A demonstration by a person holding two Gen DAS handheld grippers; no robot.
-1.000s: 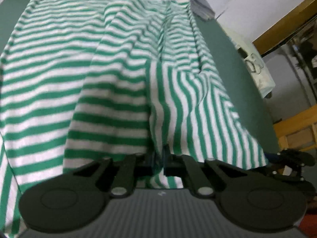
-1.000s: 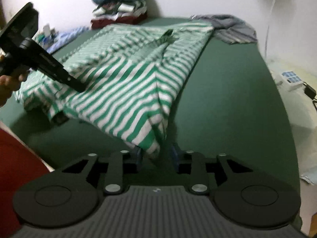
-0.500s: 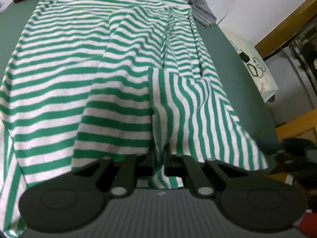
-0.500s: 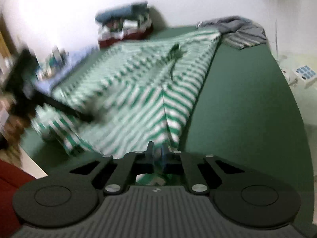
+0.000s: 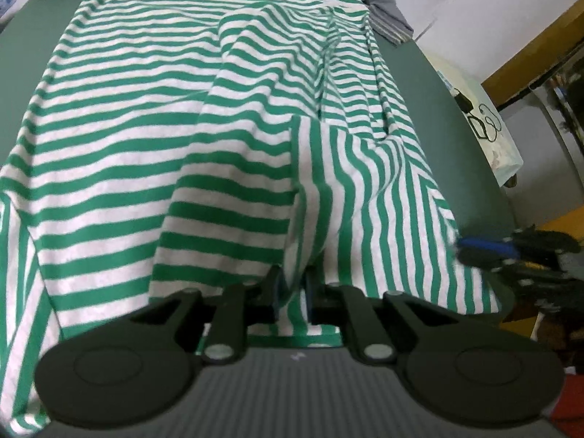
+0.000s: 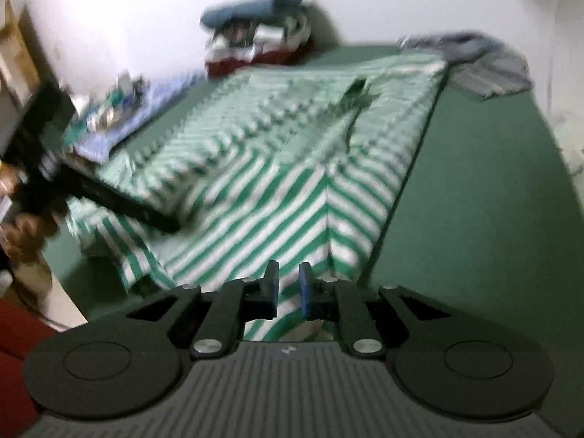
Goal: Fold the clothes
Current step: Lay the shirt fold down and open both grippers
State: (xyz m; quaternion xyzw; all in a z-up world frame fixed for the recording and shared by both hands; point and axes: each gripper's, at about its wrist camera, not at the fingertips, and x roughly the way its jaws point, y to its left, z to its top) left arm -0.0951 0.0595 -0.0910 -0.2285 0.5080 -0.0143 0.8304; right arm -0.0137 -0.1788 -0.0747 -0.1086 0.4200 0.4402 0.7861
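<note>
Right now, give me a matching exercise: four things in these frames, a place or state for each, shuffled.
Things:
1. green-and-white striped cotton shirt
2. crumpled grey cloth
3. stack of folded clothes
4. left tool

Places/states:
A. against the white wall
B. at the far corner of the green surface
C. spread out, near hem lifted
D. shut on striped fabric

Pairs: 1-C, 2-B, 3-A, 4-D

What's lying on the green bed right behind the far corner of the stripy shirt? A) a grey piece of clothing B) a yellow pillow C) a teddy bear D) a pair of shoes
A: a crumpled grey garment lies on the green bed just past the far corner of the green-and-white striped shirt, and the left wrist view shows it there too.
</note>
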